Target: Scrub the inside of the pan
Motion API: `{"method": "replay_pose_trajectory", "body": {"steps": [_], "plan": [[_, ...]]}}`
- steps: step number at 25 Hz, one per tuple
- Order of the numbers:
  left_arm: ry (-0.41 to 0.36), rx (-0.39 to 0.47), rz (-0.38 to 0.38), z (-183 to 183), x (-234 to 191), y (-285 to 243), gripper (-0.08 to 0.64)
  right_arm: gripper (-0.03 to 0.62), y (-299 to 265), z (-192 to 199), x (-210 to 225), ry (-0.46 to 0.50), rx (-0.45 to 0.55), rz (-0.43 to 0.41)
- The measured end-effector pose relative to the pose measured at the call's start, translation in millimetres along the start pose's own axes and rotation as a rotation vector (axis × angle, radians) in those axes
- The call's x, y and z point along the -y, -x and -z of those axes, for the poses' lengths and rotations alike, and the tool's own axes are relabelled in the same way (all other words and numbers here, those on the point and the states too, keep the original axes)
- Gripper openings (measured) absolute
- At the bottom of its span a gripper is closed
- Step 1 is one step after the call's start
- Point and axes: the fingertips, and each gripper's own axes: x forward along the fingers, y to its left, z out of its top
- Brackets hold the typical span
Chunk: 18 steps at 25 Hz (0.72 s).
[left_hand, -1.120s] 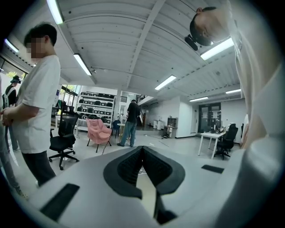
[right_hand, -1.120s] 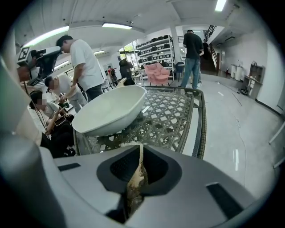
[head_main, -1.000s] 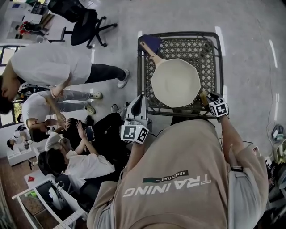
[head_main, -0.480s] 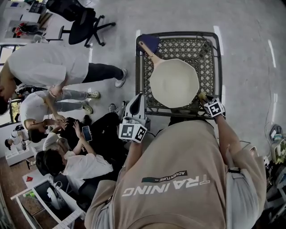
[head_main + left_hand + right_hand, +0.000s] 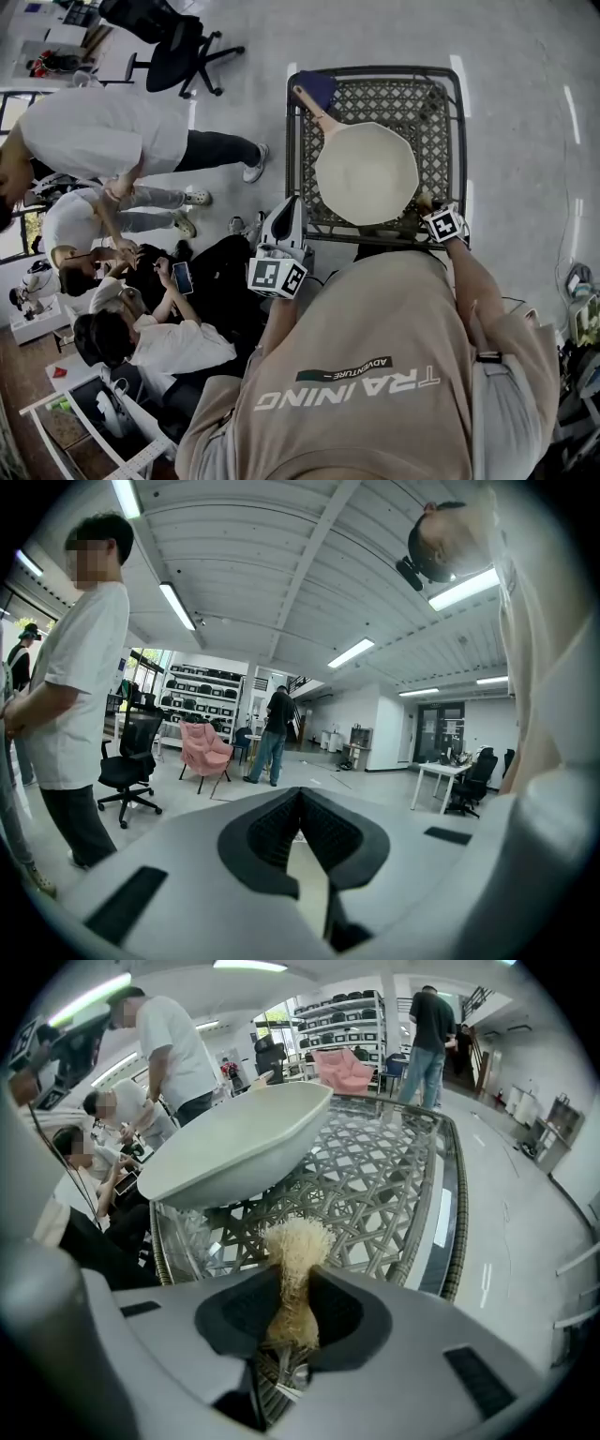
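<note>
Wicker table (image 5: 442, 101) beside onlookers (image 5: 161, 345) bears the pan (image 5: 367, 174); right tongs (image 5: 296, 1281), just closing, pinch a scrubber (image 5: 298, 1239); left tongs (image 5: 300, 803) shut, empty.

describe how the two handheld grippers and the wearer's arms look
The left gripper and right gripper have light grey moulded bodies with dark, ribbed pads set in a V. Each carries a white cube printed with black square markers: the left cube and the right cube. The person wears a tan shirt with white lettering, and a dark band circles the right arm.
</note>
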Motion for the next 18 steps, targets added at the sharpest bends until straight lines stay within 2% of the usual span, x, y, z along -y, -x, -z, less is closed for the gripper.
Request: {"method": "replay_pose_trajectory", "body": {"steps": [3, 7, 12, 15, 18], "plan": [[0.007, 0.02, 0.019, -0.8, 2.2, -3.9, 0.017, 0.103, 12.8, -8.2, 5.3, 0.0, 0.035, 0.027], [0.013, 0.047, 0.041, -2.0, 4.0, -11.0, 0.017, 0.103, 41.4, -33.7, 22.8, 0.031, 0.139, 0.092], [0.012, 0.049, 0.061, 4.1, 7.5, -15.8, 0.017, 0.1, 75.8, -54.4, 32.5, 0.018, 0.261, 0.097], [0.009, 0.055, 0.059, 6.5, 7.1, -13.5, 0.017, 0.1, 98.4, -79.2, 22.8, 0.069, 0.344, 0.069], [0.01, 0.065, 0.048, 5.1, -1.1, -9.7, 0.017, 0.099, 107.1, -112.7, 1.4, 0.178, 0.389, 0.036]]}}
